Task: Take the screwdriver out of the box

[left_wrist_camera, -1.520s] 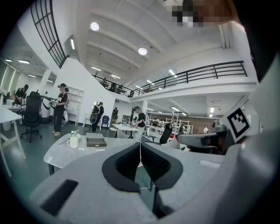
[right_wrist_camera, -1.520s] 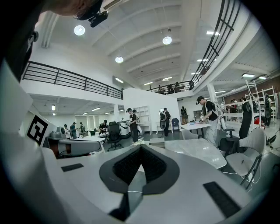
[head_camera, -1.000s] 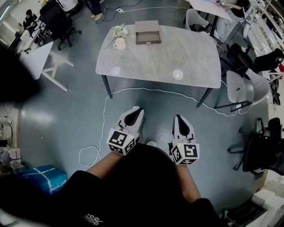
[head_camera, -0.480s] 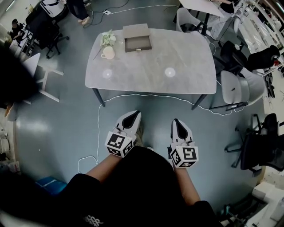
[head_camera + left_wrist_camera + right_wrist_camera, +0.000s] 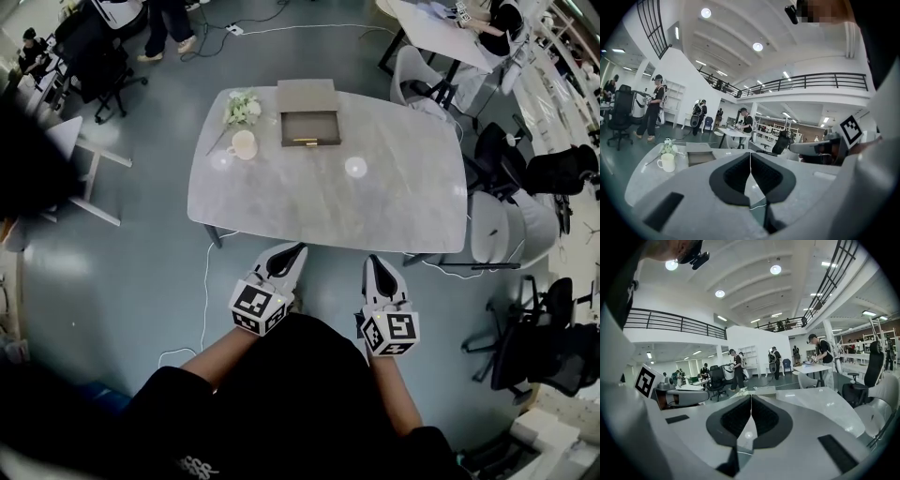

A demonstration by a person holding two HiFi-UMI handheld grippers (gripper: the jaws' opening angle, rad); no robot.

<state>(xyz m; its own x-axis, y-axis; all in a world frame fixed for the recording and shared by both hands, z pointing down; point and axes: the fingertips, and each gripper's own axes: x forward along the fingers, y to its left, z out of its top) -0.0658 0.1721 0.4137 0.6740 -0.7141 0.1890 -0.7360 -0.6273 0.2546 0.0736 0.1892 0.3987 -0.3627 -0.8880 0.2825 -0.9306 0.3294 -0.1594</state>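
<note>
An open brown box (image 5: pixel 309 127) stands on the far side of the grey table (image 5: pixel 375 211), its lid lying just behind it. What lies inside is too small to make out. The box (image 5: pixel 701 157) also shows left of centre in the left gripper view, and as a low shape (image 5: pixel 764 390) ahead in the right gripper view. My left gripper (image 5: pixel 286 255) and right gripper (image 5: pixel 378 265) hang side by side at the table's near edge, well short of the box. Both are shut and empty, pads (image 5: pixel 738 176) meeting in a thin line.
A white mug (image 5: pixel 243 145) and a small bunch of flowers (image 5: pixel 242 108) stand left of the box. A white cable (image 5: pixel 206 281) lies on the floor under the table's near left. Grey and black chairs (image 5: pixel 506 225) crowd the right side. People stand at tables farther off.
The table and box have drawn nearer. Both grippers, earlier over bare floor, now reach the table's near edge. Their jaws stayed shut.
</note>
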